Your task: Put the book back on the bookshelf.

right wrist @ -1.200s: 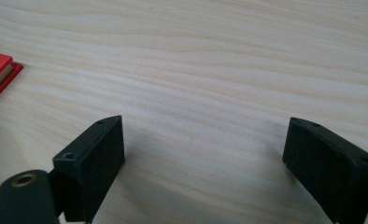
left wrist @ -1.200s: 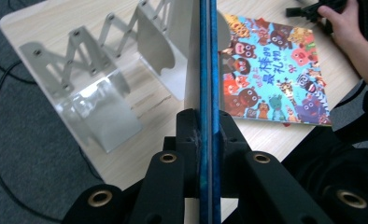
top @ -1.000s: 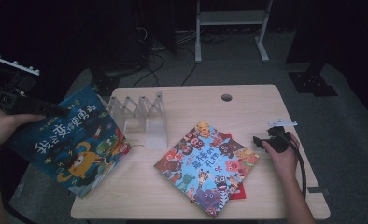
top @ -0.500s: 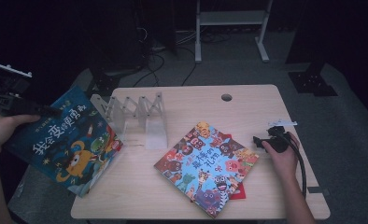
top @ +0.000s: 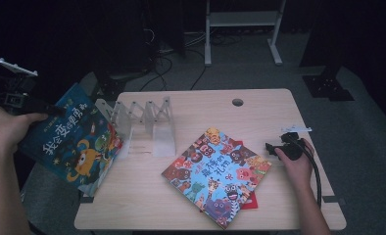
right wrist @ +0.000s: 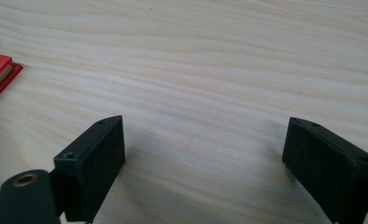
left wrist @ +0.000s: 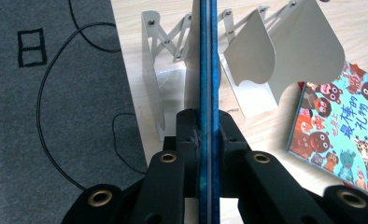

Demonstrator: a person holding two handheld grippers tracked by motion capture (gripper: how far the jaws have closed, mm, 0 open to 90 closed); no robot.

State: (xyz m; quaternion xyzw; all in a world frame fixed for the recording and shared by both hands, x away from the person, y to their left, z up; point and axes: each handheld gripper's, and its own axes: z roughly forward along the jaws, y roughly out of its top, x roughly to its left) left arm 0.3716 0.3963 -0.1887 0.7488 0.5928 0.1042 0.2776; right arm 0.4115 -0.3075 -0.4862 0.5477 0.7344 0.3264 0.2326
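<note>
Blue picture book [top: 71, 139], its cover showing an orange creature and large white characters, hung over the left edge of the table [top: 191, 210], tilted, with most of it out past that edge above the grey floor. The left gripper [top: 32, 105] had its jaws clamped on the book's upper left corner; in the left gripper view the book's [left wrist: 206, 93] thin blue edge ran straight up between the two black jaws, which pressed on it from both sides. A hand [top: 5, 128] carried that gripper at the left of the high view.

Nearest the front edge, right of the middle, a second picture book [top: 215, 174] covered in cartoon animals lay flat and turned at an angle, with a red book [top: 247, 199] peeping out from under its right corner. Near the right edge the right gripper [top: 274, 146] rested low over the bare wood, its jaws spread wide with nothing between them, as the right gripper view [right wrist: 203, 149] showed.

Farther back, toward the rear left corner, a white folding book rack [top: 144, 125] stood on the table just beside the held book, its dividers upright. A small round hole [top: 237, 102] sat near the rear edge.
</note>
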